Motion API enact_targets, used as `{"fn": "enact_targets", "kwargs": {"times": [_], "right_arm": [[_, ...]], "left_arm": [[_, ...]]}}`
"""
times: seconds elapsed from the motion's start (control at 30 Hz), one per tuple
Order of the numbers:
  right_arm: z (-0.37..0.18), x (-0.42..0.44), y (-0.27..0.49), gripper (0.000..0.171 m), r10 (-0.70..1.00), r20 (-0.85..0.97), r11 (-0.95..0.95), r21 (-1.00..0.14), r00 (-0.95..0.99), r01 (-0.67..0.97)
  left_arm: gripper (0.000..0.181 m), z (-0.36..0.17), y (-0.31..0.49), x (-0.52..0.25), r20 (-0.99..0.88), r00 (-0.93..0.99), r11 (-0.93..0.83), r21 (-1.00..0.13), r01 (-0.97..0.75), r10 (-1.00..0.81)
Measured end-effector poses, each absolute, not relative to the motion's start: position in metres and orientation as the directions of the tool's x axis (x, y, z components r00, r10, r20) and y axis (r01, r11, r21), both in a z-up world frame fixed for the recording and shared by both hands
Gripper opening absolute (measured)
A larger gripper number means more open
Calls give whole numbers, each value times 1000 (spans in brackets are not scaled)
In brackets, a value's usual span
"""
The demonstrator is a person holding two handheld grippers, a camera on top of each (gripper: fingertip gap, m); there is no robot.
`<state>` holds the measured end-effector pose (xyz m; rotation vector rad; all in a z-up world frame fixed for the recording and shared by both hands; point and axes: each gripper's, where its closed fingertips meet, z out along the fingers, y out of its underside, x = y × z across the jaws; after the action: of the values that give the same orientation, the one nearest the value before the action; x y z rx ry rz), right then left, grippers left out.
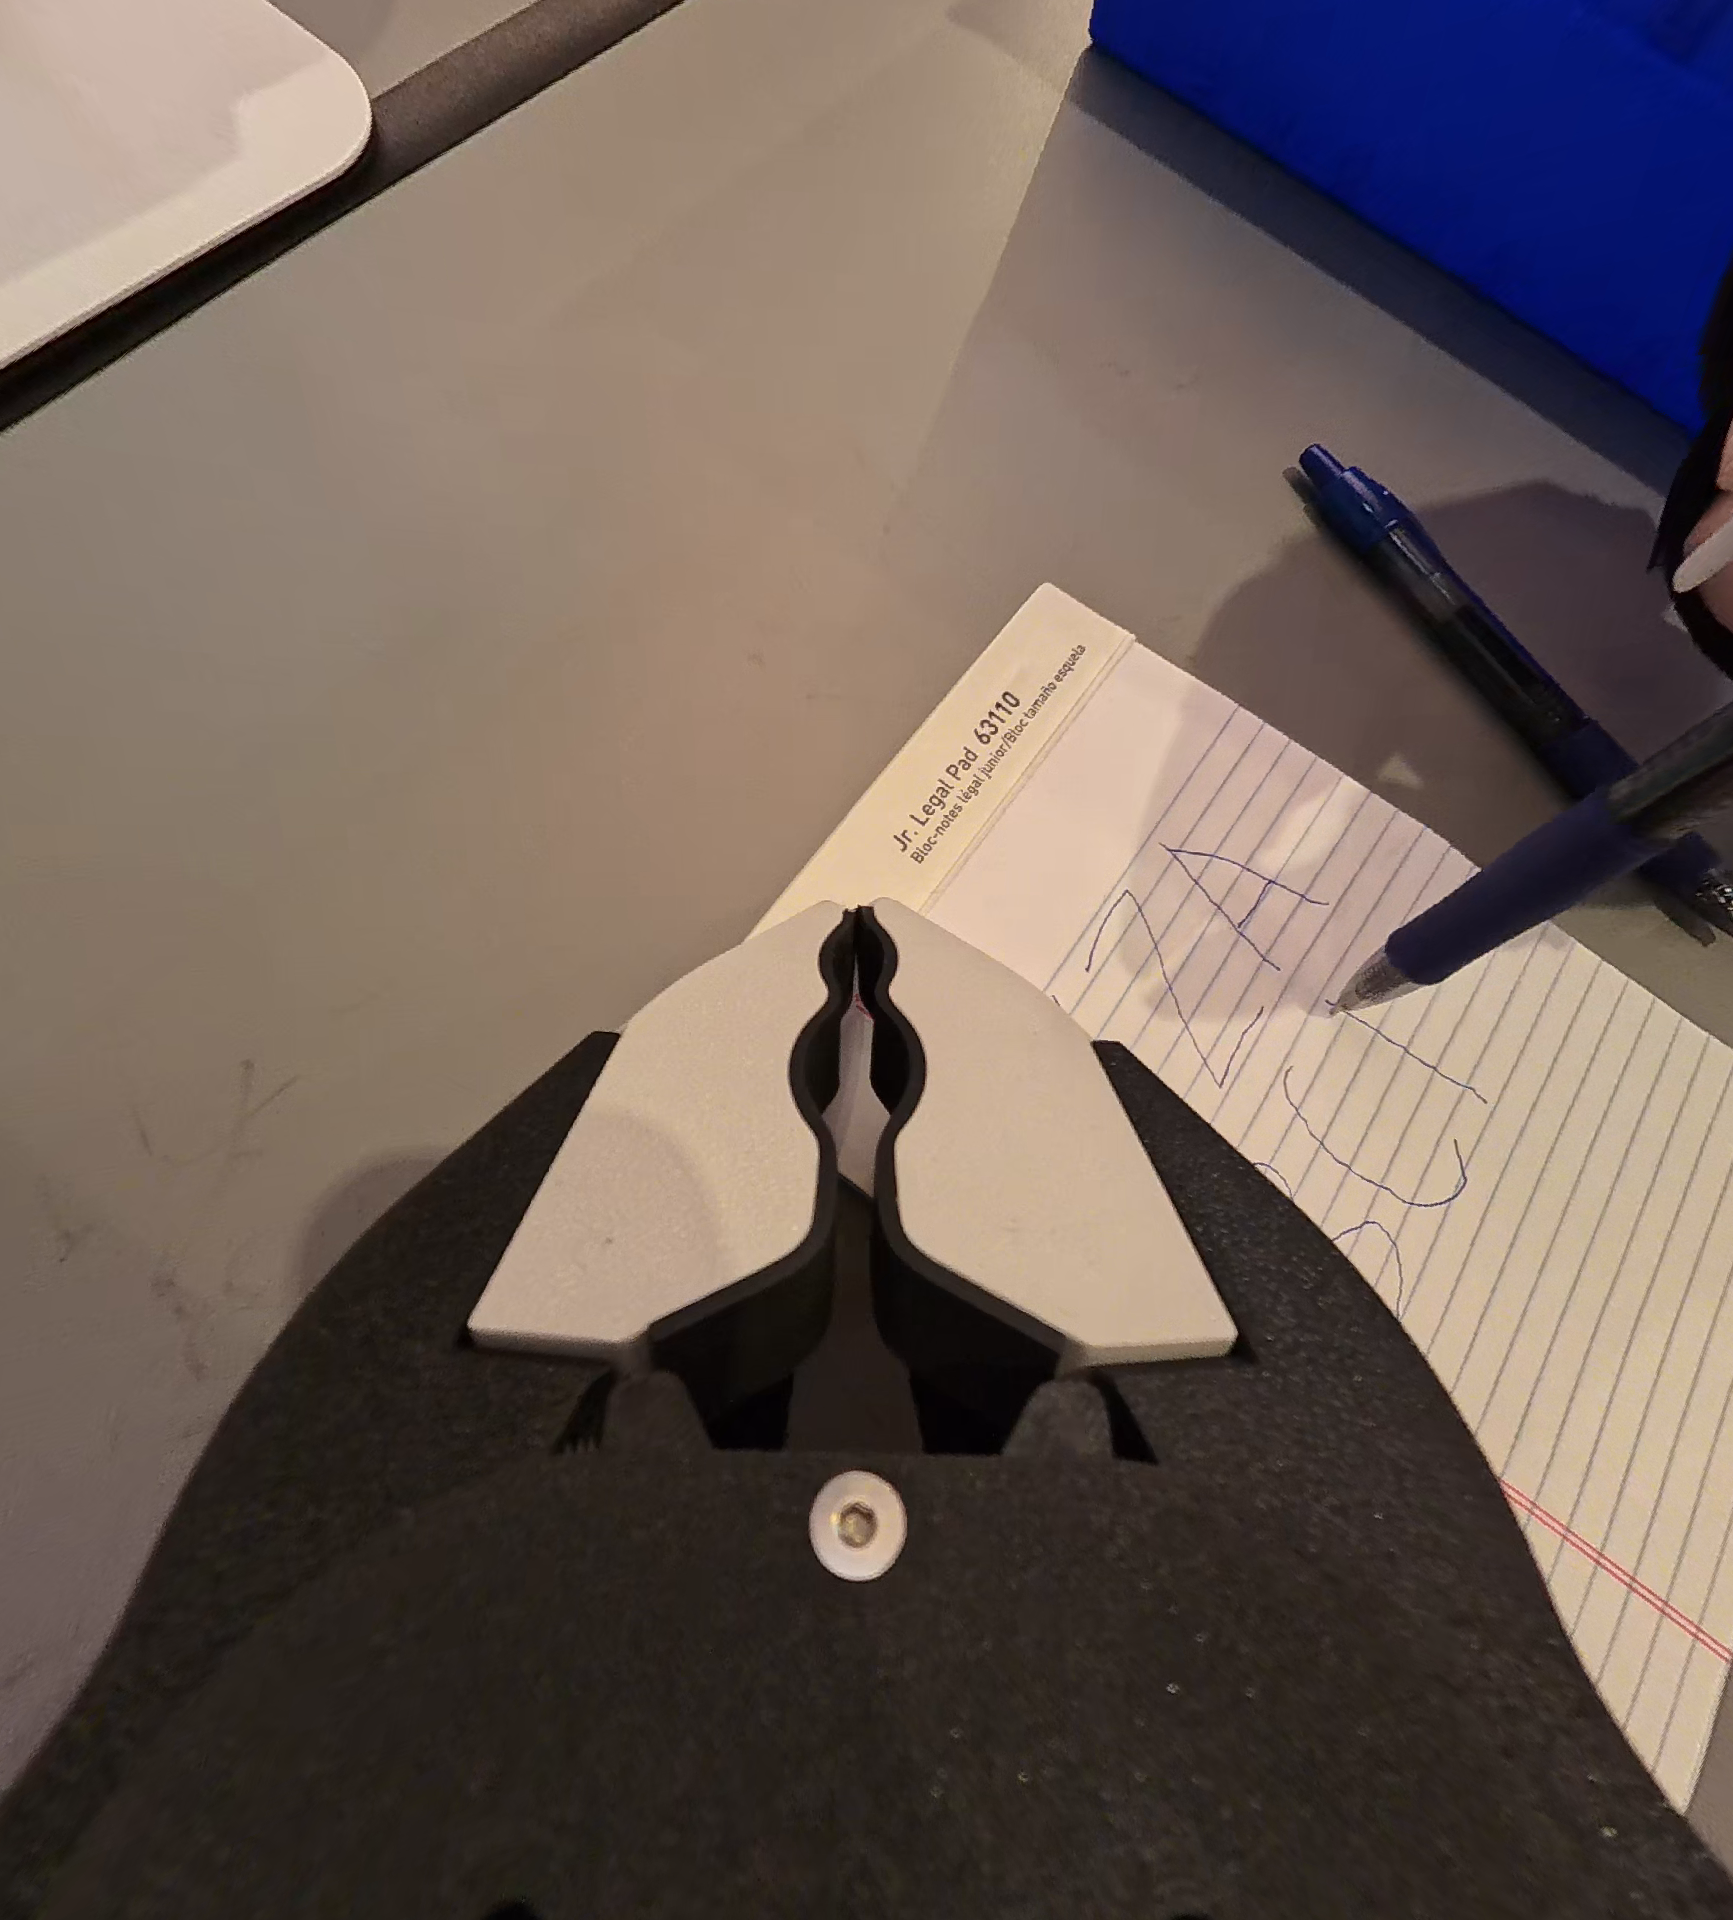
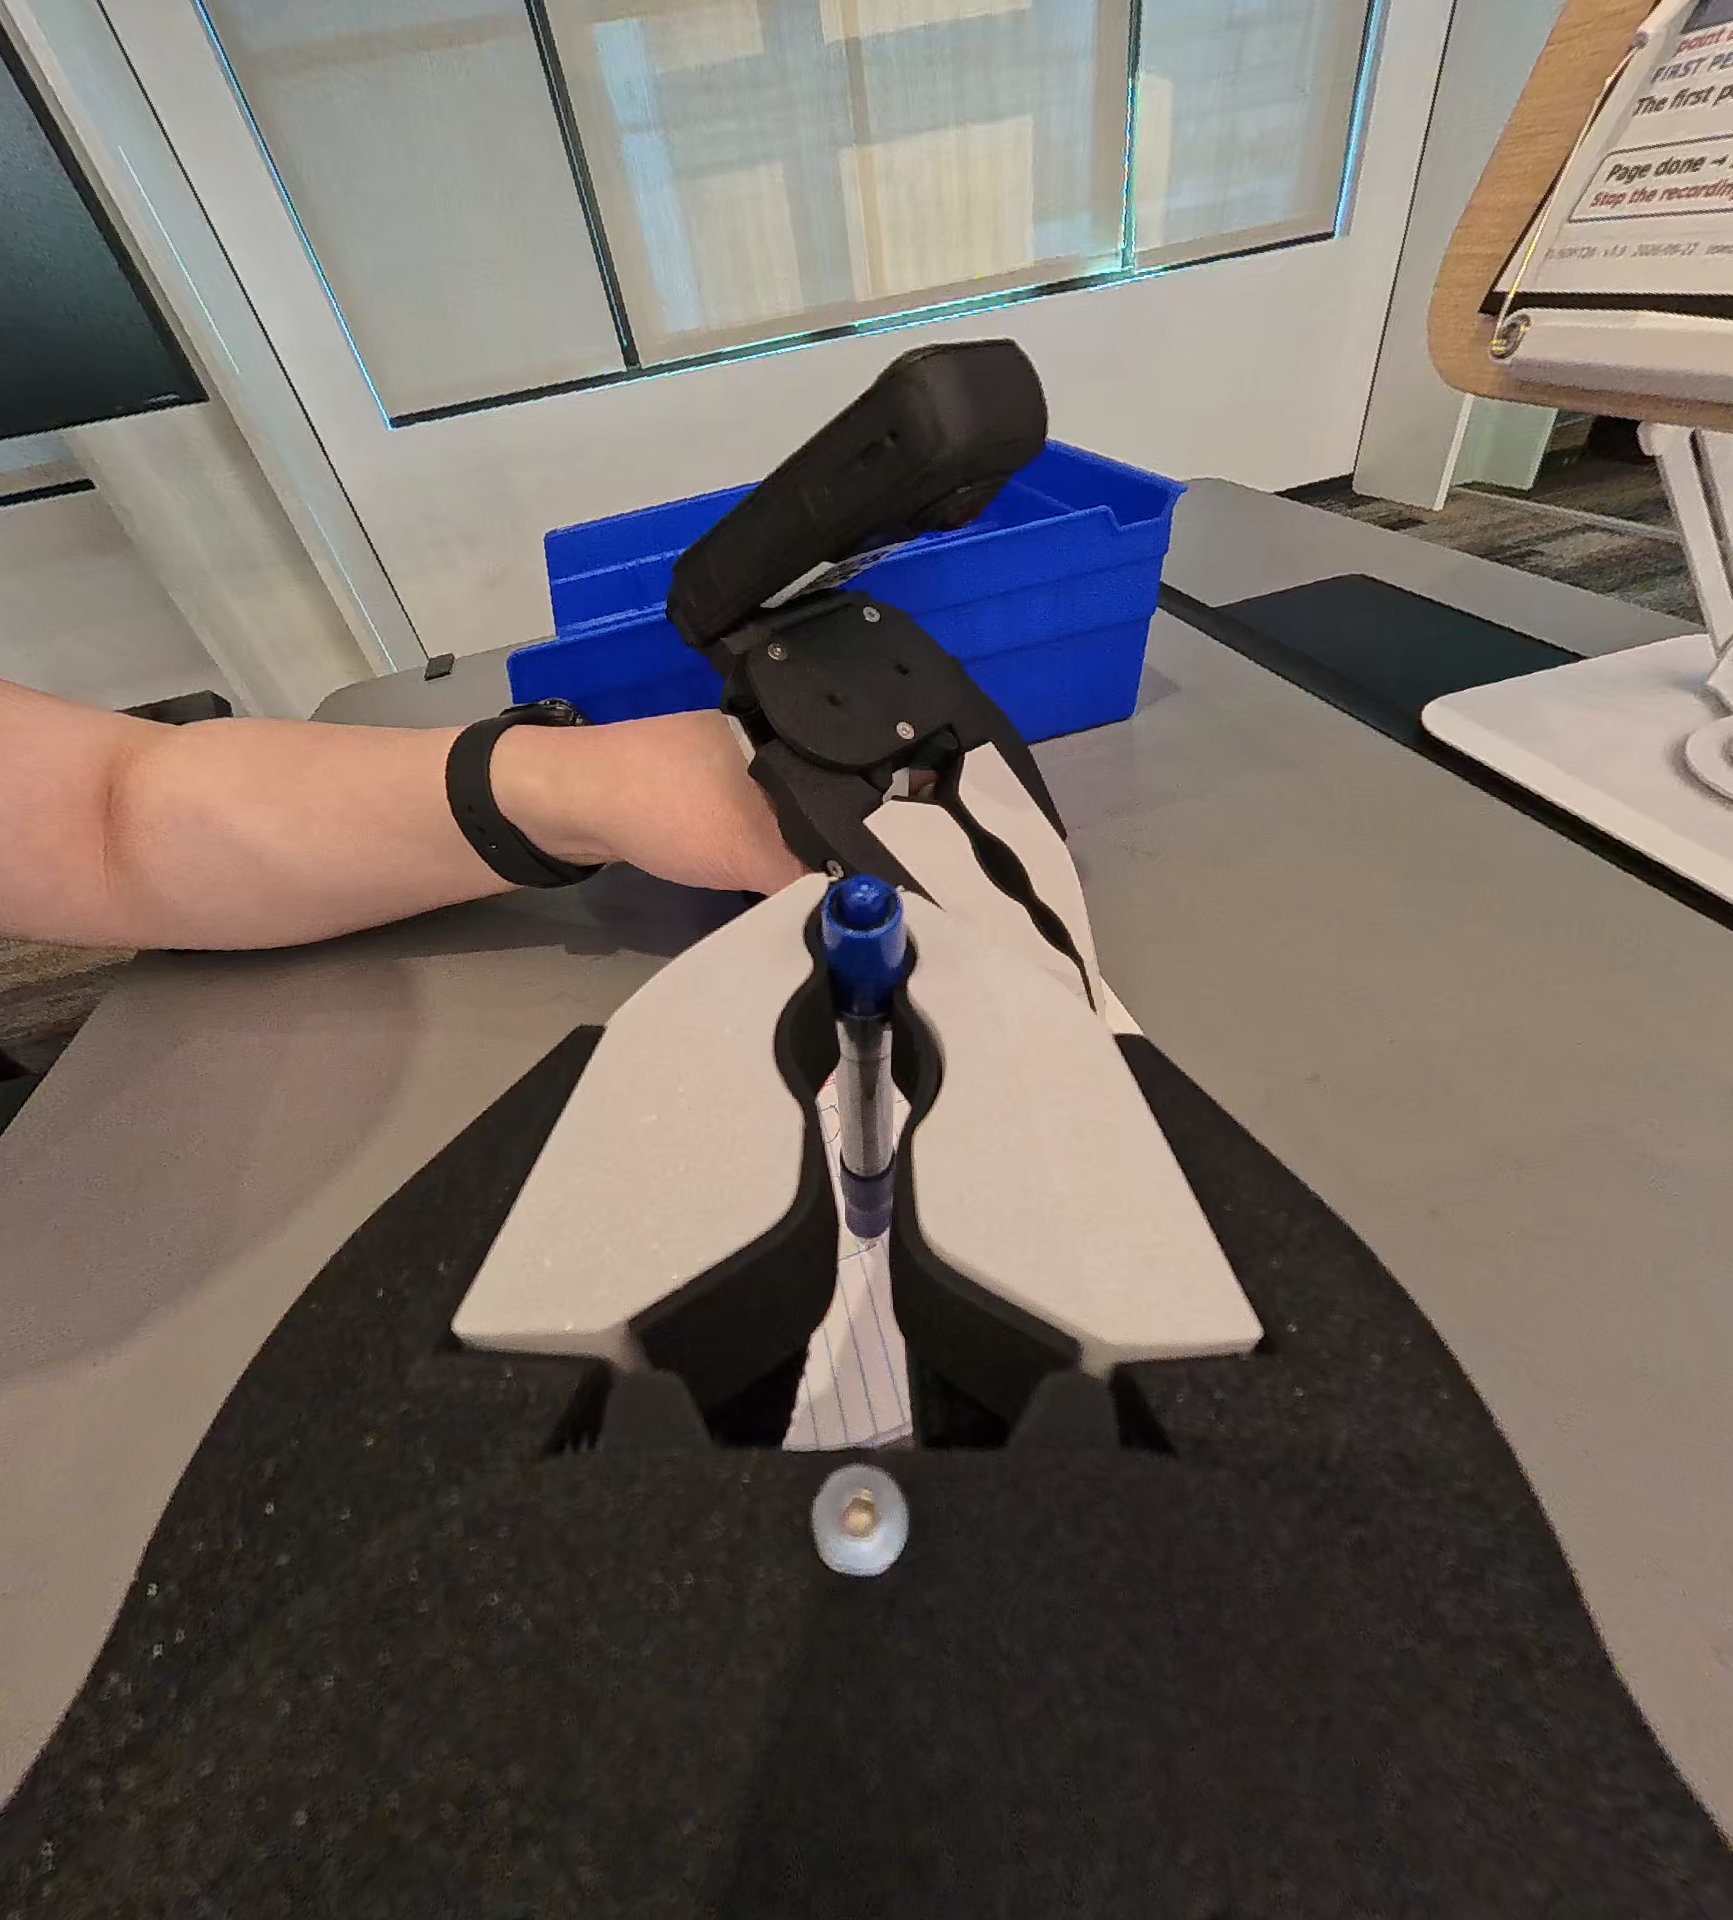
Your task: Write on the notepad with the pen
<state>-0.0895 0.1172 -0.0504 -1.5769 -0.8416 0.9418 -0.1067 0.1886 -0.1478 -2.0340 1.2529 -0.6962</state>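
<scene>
In the left wrist view the left gripper (image 1: pixel 857 914), fingers closed on nothing, presses the notepad (image 1: pixel 1527 1299) on the grey bench (image 1: pixel 529 520) while the pen (image 1: pixel 1527 883) tip touches the page, and in the right wrist view the right gripper (image 2: pixel 867 940) clamps that pen upright.

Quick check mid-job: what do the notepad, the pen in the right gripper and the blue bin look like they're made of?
Notepad: matte lined paper, with a stiffer cream binding strip that looks like card. Pen: clear glossy plastic barrel; the dark blue grip section looks like rubber, judging by its dull finish. Blue bin: moulded plastic, smooth with a slight sheen.
</scene>
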Motion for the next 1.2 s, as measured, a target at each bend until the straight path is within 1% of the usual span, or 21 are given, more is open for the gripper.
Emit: {"fn": "enact_targets", "kwargs": {"times": [0.57, 1.2], "right_arm": [[-54, -78, 120, 5, 870, -174, -243, -966, 461, 93], [-55, -74, 113, 5, 876, -247, -321, -940, 414, 117]], "left_arm": [[0, -148, 188, -107, 104, 404, -339, -750, -569, -909], [0, -148, 188, -107, 104, 403, -338, -750, -569, -909]]}}
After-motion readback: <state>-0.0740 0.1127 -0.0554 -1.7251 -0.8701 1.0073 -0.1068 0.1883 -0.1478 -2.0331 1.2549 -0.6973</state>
